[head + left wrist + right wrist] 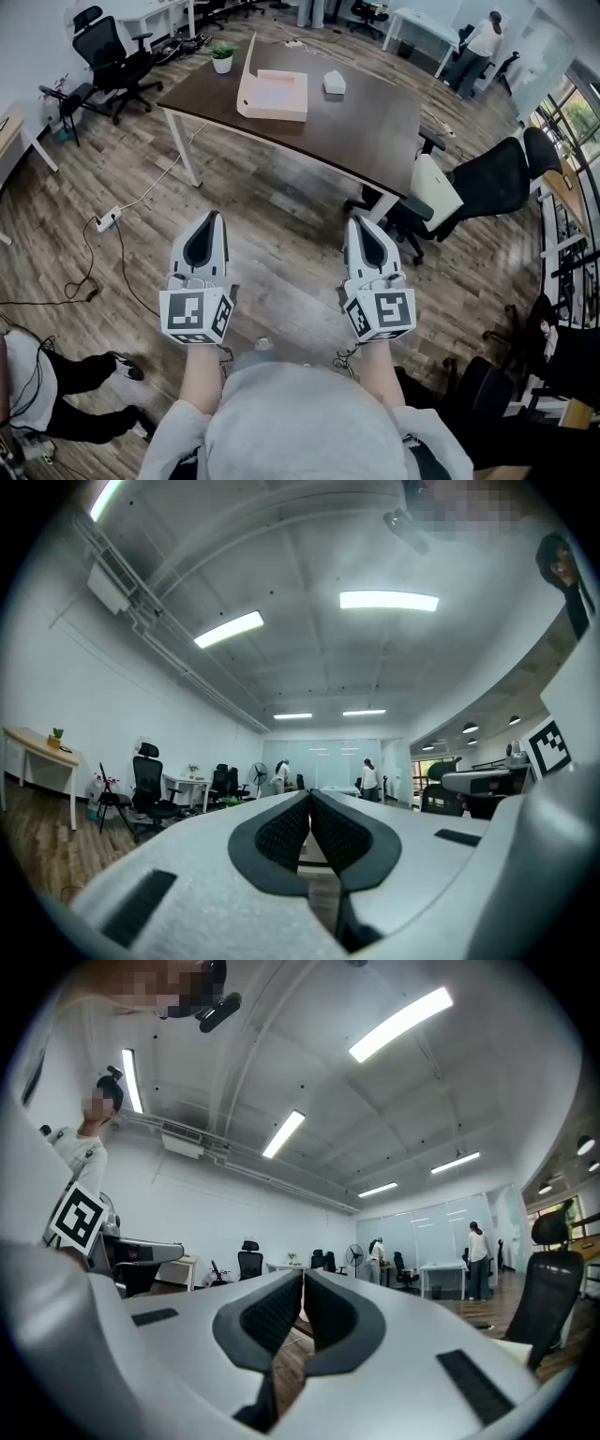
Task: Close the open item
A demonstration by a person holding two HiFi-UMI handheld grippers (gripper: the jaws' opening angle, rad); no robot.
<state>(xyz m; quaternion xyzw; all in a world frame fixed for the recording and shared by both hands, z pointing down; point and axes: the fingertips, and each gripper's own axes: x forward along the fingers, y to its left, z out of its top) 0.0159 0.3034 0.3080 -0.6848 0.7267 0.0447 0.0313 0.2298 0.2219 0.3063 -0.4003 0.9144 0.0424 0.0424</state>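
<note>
A pale cardboard box (273, 92) lies on the dark brown table (366, 131) far ahead, its lid standing up along the left side. My left gripper (215, 218) and right gripper (356, 225) are held side by side over the wood floor, well short of the table. Both are shut with nothing between the pads. In the left gripper view the left gripper (309, 799) has its jaws meeting at the tips. The right gripper (302, 1279) looks the same in the right gripper view. The box is mostly hidden behind the jaws in both gripper views.
On the table also stand a small potted plant (222, 57) and a small white object (335, 83). A black and white office chair (469, 192) stands at the table's right corner, another chair (108, 56) at the far left. A power strip with cables (108, 220) lies on the floor.
</note>
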